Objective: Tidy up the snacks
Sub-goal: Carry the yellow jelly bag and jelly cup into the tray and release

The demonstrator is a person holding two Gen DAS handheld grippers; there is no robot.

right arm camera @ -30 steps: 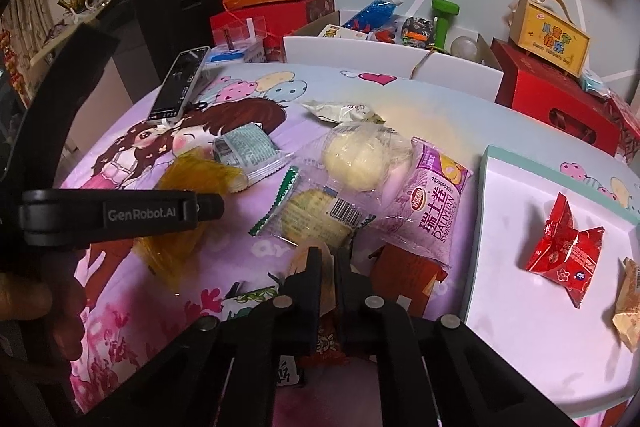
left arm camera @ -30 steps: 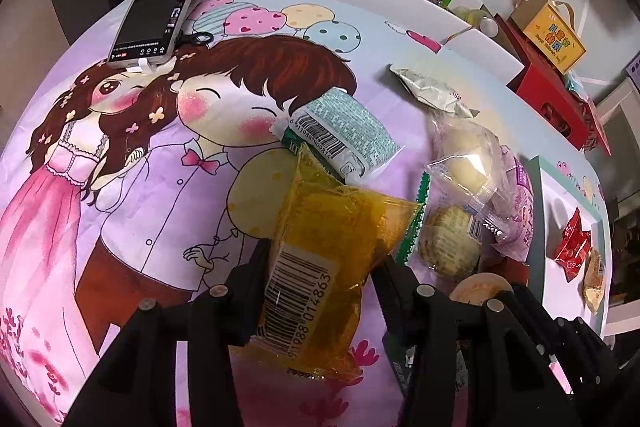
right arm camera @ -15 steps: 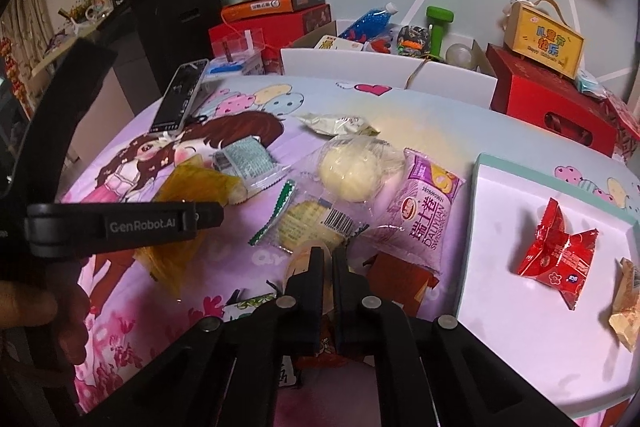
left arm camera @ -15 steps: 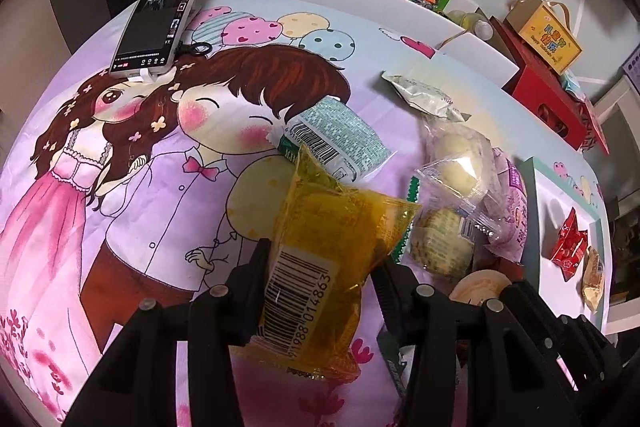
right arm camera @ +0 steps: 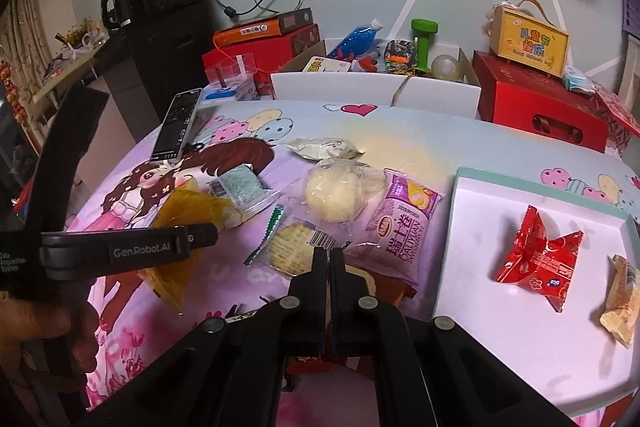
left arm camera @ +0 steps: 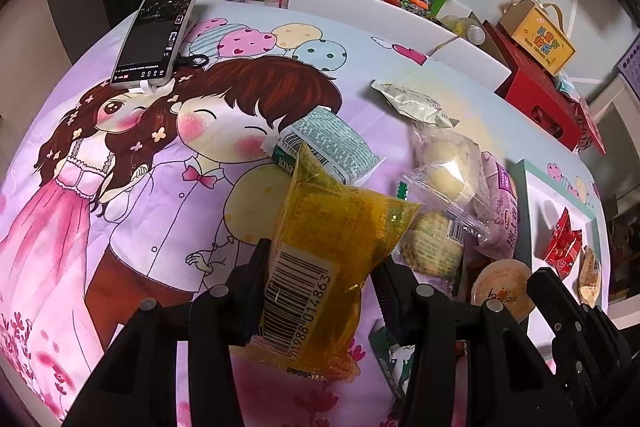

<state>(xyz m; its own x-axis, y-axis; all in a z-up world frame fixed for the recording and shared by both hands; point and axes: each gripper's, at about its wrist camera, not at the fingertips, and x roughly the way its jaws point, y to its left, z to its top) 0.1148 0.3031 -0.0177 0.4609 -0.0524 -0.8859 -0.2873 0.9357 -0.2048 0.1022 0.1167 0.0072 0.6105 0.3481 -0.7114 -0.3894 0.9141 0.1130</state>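
In the left wrist view my left gripper (left arm camera: 320, 269) is shut on a yellow see-through snack packet (left arm camera: 332, 227) with a barcode, held just above the cartoon tablecloth. In the right wrist view my right gripper (right arm camera: 329, 257) is shut, fingers pressed together with nothing visible between them, over the pile of snacks. The pile holds a purple roll packet (right arm camera: 400, 227), a wrapped round bun (right arm camera: 334, 193), a green-edged biscuit packet (right arm camera: 292, 247), a teal packet (right arm camera: 240, 187) and a pale packet (right arm camera: 324, 149). To the right, a white tray (right arm camera: 456, 211) holds a red packet (right arm camera: 536, 259) and a tan one (right arm camera: 620, 299).
A phone (left arm camera: 158, 31) lies at the table's far left. A jelly cup (left arm camera: 500, 283) sits near the tray. White chair backs (right arm camera: 332, 87), red boxes (right arm camera: 540, 107) and a box of toys line the far edge. A hand (right arm camera: 48, 327) grips the left tool.
Both grippers have risen and drawn back a little. The left keeps the yellow packet in its grip. The right stays shut, and its view now takes in more of the wall.
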